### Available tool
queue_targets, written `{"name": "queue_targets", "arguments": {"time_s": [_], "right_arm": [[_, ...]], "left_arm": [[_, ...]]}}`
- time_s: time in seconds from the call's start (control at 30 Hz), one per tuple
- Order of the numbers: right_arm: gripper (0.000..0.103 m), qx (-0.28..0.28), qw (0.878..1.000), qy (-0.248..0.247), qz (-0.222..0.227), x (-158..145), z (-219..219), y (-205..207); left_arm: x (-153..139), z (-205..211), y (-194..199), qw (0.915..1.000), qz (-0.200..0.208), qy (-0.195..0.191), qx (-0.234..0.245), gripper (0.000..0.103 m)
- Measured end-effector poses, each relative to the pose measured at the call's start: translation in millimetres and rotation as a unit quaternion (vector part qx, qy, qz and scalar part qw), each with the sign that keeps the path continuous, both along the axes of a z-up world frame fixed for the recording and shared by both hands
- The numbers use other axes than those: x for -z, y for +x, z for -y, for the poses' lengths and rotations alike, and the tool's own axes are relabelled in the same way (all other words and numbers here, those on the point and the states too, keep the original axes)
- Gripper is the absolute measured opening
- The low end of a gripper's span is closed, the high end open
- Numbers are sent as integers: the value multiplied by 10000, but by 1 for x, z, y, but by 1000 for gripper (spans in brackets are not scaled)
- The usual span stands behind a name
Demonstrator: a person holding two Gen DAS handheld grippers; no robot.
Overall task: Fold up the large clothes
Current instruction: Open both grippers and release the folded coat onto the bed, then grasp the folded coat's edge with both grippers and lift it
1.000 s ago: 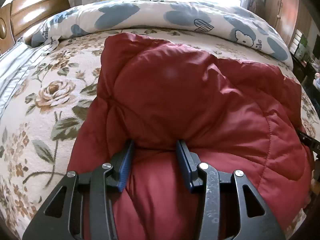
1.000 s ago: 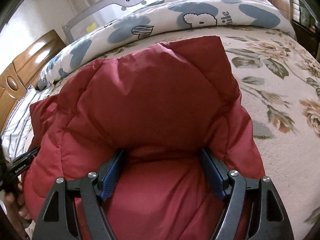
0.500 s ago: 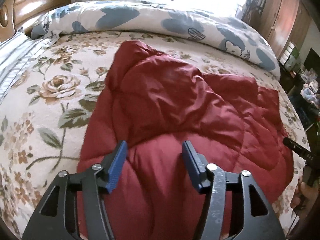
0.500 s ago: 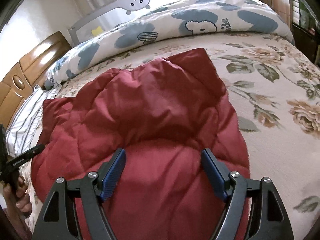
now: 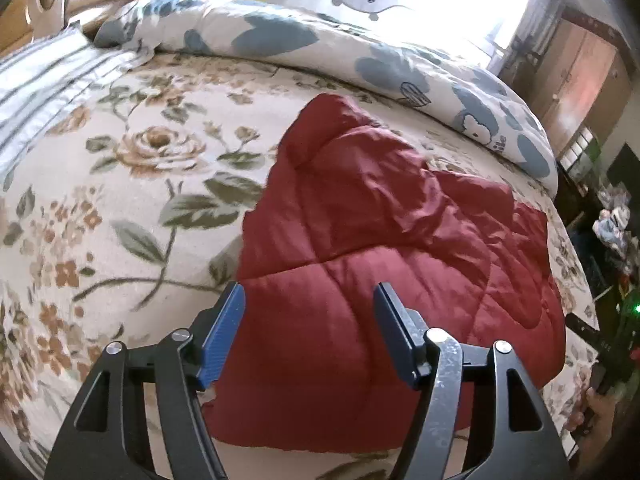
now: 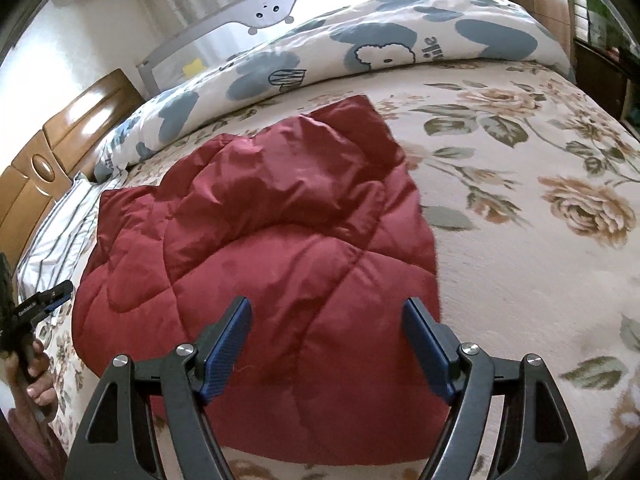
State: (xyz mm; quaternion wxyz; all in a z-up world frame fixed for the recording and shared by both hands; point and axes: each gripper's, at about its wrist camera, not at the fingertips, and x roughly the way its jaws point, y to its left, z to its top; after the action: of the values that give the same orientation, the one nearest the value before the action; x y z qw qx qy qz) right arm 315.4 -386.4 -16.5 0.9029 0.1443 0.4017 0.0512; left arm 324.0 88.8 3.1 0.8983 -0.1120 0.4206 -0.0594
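Now the bed (image 5: 120, 208) with its floral cover fills your view, a rolled blue-and-white quilt (image 5: 320, 52) lying along its far side. Your folded red padded garment (image 5: 380, 264) lies flat on the cover, nearer you. Your left gripper (image 5: 308, 328) hovers above its near edge, fingers spread and released; your right gripper (image 6: 326, 340) does likewise, its blue fingers (image 6: 226, 344) gripping nothing.

Floral bed (image 5: 132, 184) bearing red quilted garment (image 5: 384, 264), blue-patterned duvet (image 6: 360, 52).
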Motion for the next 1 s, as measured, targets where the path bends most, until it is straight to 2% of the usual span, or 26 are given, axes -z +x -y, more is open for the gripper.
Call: {"name": "queue_targets", "arguments": {"time_s": [0.13,0.27,0.37,0.43,0.5,0.53,0.67,0.77,1.0], "right_arm": [[79,101,9999,57,-59,4,14,-3],[80,199,9997,120,-63,8,25,-3],[86,278,9993,200,-120,15,33,3],[87,328,9984,402,-223,22,40,12],[87,362,9969,617,-320,30,47,22],[87,382,9958,743,-363,34,51,27],[87,440,9883,1361,-522,50,65,50],[87,335,9831,1694,-611,56,67,66],[91,7,9760,2018,-818,67,56,88]], "left_arm": [[8,-15,-1,9993,-80,-355,-45,71],[18,-25,4,9977,-238,-629,-113,72],[27,-28,11,9961,-395,-776,-143,71],[33,-29,18,9948,-483,-884,-149,72],[36,-31,23,9937,-518,-974,-202,79],[38,-31,26,9931,-520,-1025,-223,79],[44,-32,43,9897,-637,-1265,-193,79],[51,-31,55,9866,-791,-1416,-159,85],[65,-27,64,9802,-960,-1730,-67,86]]}}
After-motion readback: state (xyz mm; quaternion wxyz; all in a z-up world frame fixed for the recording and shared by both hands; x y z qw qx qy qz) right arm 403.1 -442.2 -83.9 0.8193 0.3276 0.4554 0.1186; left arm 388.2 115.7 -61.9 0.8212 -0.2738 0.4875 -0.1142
